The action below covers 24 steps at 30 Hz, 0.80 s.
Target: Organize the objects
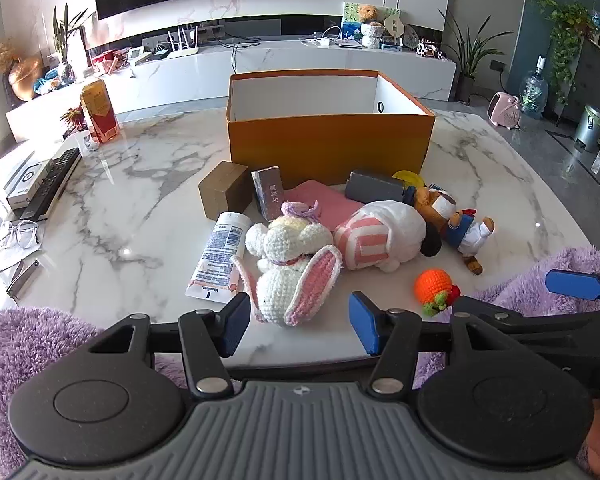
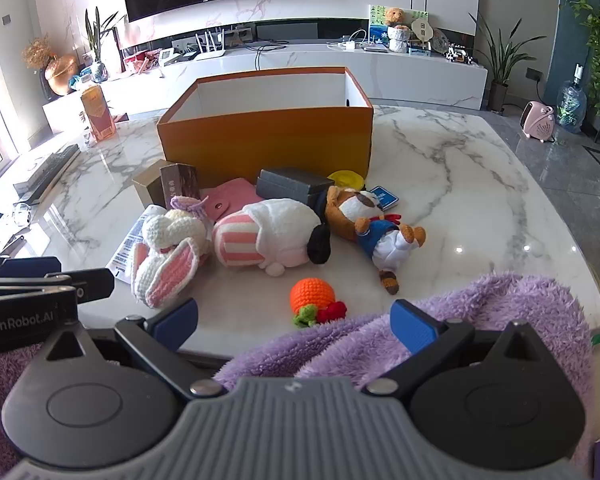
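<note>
An open orange box (image 1: 328,140) (image 2: 268,136) stands mid-table, white inside. In front of it lie a crocheted white rabbit (image 1: 292,264) (image 2: 168,248), a pink-striped white plush (image 1: 380,236) (image 2: 272,232), a brown dog doll (image 1: 456,220) (image 2: 376,224), an orange crocheted fruit (image 1: 434,286) (image 2: 312,296), a white tube (image 1: 220,260), a brown carton (image 1: 224,194), a silver box (image 1: 269,196), a grey box (image 1: 374,188) (image 2: 292,186) and a pink pouch (image 1: 320,200) (image 2: 232,198). My left gripper (image 1: 300,328) is open and empty, near the rabbit. My right gripper (image 2: 296,324) is open and empty over purple fleece (image 2: 440,320).
The marble table (image 1: 140,200) carries an orange carton (image 1: 99,112), remotes (image 1: 52,184) and glasses (image 1: 20,234) at the left. A yellow lid (image 2: 346,178) and a blue card (image 2: 384,198) lie by the box. A TV console stands behind.
</note>
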Motion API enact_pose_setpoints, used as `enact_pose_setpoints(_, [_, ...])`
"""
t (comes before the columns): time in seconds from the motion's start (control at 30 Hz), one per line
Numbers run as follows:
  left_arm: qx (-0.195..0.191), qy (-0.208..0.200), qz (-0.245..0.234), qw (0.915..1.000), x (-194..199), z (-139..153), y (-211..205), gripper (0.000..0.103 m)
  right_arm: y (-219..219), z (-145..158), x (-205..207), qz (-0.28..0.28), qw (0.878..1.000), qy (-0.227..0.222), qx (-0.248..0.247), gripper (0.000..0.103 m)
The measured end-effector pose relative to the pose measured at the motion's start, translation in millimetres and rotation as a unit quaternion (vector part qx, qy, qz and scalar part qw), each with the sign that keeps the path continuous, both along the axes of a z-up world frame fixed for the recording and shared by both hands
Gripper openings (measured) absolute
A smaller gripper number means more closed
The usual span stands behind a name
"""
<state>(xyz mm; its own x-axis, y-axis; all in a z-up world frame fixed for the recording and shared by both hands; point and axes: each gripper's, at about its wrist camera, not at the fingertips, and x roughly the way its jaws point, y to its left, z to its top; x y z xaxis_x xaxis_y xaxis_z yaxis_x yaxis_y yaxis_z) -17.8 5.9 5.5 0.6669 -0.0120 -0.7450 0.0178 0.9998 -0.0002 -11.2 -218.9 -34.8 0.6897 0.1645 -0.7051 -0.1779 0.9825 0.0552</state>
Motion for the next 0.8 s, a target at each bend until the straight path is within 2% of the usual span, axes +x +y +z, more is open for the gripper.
enact_pose_setpoints(0.63, [0.002,0.003,-0.004,1.0,5.5,-4.8,-1.1,0.065,-3.6,-5.5,7.0,-0.001,1.0,0.014,0.001,0.102])
enact_pose_setpoints(0.8, [-0.015,0.004,-0.012,0.9998,10.3,-8.4,1.9,0.065,-5.2,-9.7,12.3,-0.002,1.0,0.023,0.002,0.102])
